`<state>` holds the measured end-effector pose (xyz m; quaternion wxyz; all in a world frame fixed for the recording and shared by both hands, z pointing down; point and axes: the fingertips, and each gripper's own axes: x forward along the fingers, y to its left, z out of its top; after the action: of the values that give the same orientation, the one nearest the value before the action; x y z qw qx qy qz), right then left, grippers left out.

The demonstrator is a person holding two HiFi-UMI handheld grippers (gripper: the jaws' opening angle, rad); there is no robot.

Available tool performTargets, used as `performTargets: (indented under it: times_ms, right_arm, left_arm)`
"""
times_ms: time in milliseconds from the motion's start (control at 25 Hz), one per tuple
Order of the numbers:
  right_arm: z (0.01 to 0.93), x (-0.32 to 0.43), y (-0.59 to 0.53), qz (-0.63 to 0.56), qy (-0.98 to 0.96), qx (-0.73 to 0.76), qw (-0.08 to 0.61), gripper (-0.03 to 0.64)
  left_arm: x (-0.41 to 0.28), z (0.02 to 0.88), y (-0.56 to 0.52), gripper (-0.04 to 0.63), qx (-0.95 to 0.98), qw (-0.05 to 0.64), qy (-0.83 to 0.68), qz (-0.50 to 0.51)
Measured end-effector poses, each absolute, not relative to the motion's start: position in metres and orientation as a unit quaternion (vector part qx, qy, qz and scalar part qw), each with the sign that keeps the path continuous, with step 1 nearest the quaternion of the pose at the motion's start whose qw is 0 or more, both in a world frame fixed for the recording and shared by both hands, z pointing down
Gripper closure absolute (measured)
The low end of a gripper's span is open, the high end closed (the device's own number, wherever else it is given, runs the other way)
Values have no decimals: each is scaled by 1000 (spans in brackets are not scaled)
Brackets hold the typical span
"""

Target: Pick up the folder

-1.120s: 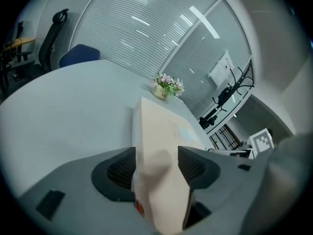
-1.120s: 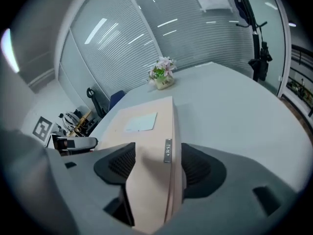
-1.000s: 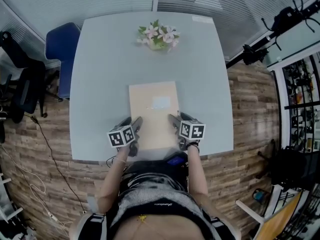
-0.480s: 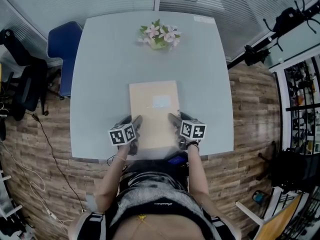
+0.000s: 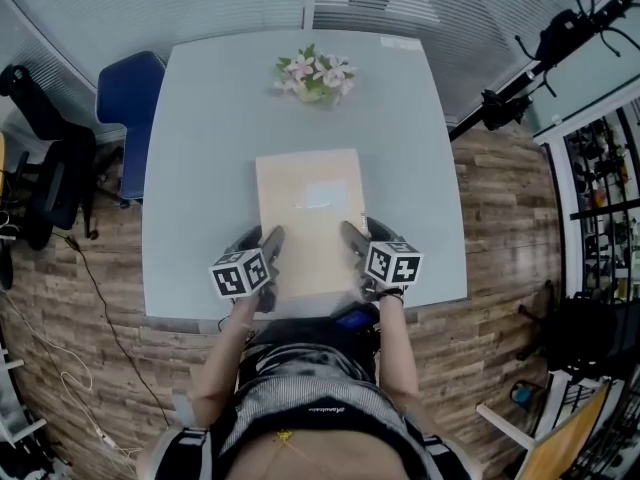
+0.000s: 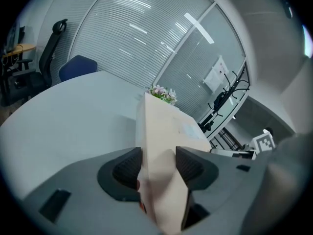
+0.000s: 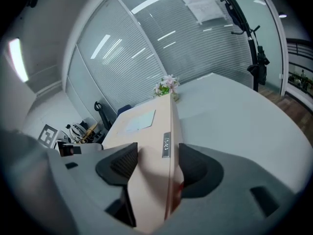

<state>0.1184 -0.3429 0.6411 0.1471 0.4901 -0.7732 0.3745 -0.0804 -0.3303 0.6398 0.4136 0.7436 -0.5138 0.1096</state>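
Gripping the tan folder by its near end, my left gripper pinches the corner at 7 o'clock and my right gripper pinches the corner at 5 o'clock. Both sets of jaws have just been closing, with the folder's side edges pressed between their pads. I see the folder over the middle of the pale table, its long sides running from 6 to 12 o'clock, with a small bunch of pink flowers well apart at its 12 o'clock and a blue chair beside the table at 10 o'clock.
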Motion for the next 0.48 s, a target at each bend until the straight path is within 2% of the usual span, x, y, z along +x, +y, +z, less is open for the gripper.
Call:
performTargets:
  times_ms: [480]
  right_arm:
    - [531,110,-333,280,-808,512,89,354]
  left_arm:
    - [-90,533,-325,377,783,326,-528,40]
